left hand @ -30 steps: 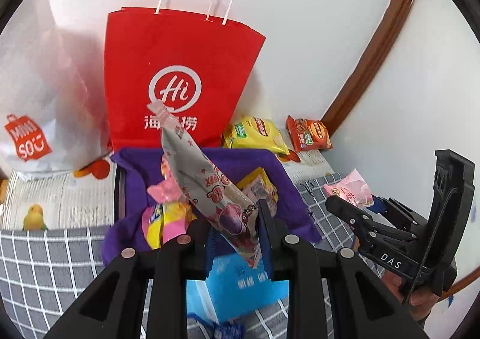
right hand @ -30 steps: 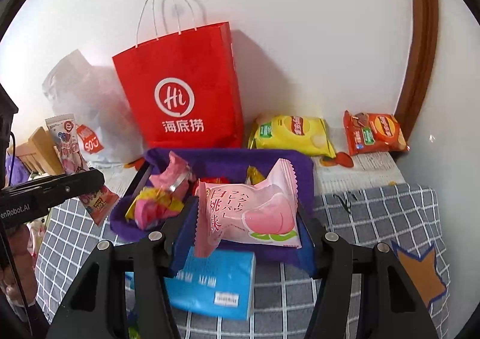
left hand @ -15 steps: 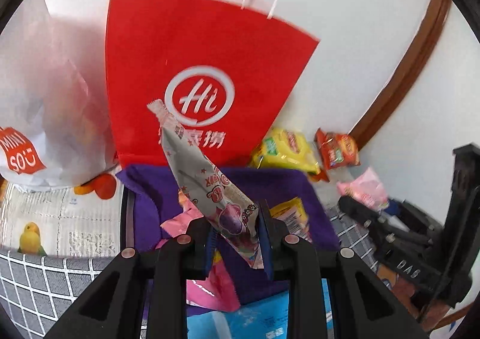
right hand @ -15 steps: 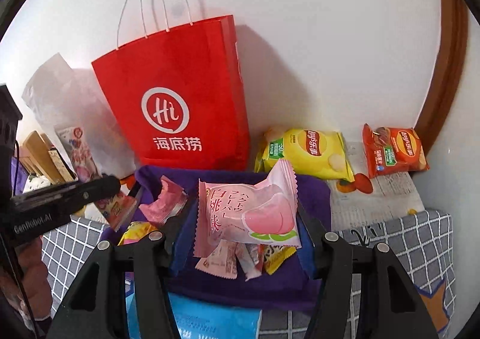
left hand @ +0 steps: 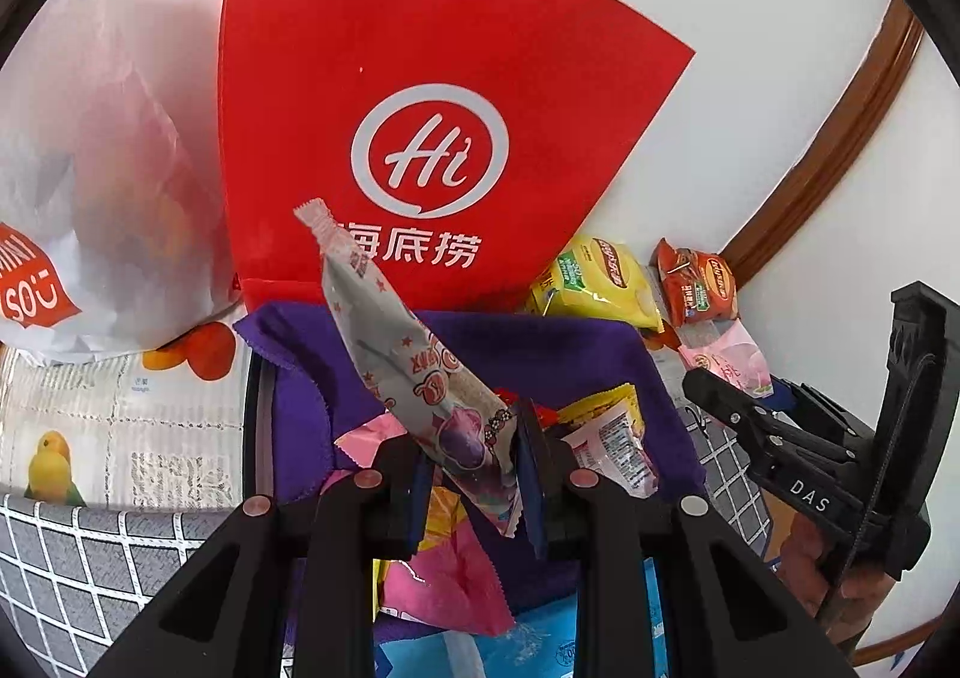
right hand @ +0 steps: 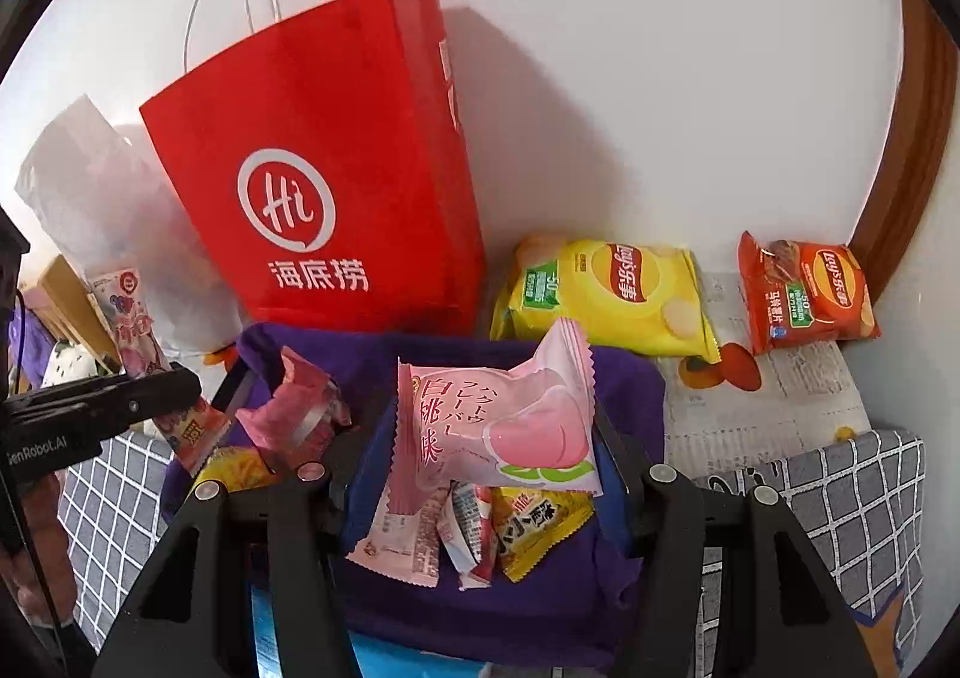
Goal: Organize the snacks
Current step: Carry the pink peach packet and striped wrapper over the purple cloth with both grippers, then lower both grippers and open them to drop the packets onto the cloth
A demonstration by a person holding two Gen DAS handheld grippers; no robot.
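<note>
My left gripper [left hand: 471,453] is shut on a long grey snack packet [left hand: 408,348] with red stars, held tilted above the purple-lined basket [left hand: 540,354]. My right gripper [right hand: 495,450] is shut on a pink peach snack packet [right hand: 498,420], held over the same basket [right hand: 624,396]. Several small snack packets [right hand: 522,522] lie inside the basket. The right gripper and its pink packet [left hand: 729,360] show at the right of the left wrist view. The left gripper's grey packet [right hand: 135,318] shows at the left of the right wrist view.
A red paper bag [right hand: 324,210] stands against the wall behind the basket, a white plastic bag [left hand: 84,186] to its left. A yellow chips bag [right hand: 606,300] and an orange chips bag [right hand: 804,294] lie at the back right. A blue pack [left hand: 540,642] lies near the basket's front.
Both grippers have moved forward toward the red bag with their packets still held. The basket and bag now look nearer and larger in both views.
</note>
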